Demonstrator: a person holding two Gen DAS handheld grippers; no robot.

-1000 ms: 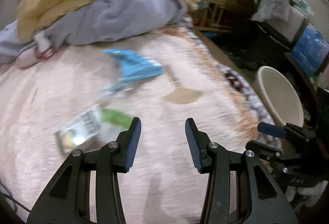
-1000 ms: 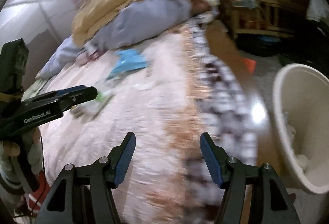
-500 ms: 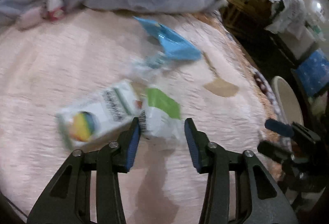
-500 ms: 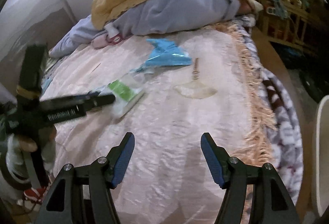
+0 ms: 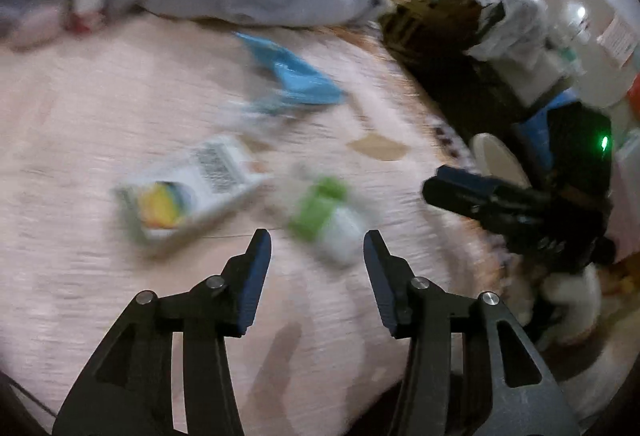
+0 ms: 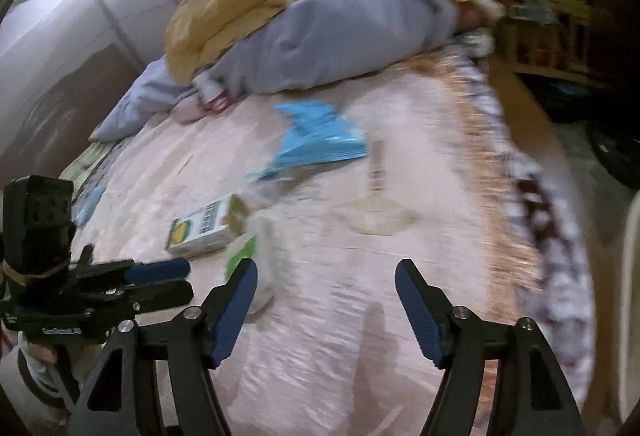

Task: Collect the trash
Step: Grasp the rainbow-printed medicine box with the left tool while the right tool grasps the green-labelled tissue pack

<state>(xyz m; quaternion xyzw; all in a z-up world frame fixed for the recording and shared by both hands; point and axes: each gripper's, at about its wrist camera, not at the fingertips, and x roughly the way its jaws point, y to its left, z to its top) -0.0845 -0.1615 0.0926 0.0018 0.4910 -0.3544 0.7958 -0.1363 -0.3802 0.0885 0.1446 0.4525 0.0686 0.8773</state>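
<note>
My left hand-held gripper [image 5: 316, 256], jaws open and empty, has slid rightward so the green-and-white wrapper [image 5: 326, 220] on the bed [image 5: 80, 108] now sits just ahead between them, ready to pinch

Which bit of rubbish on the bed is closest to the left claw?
The green-and-white wrapper, just ahead of the left gripper; the carton and blue packet lie farther.

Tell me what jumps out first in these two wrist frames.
The litter on the pink bedspread: a blue wrapper farthest back, a white carton lying flat mid-bed, and a green-and-white packet just ahead of the open left gripper. Behind them, a yellow and grey heap of bedding fills the head of the bed. The right gripper is also open, holding nothing.
</note>
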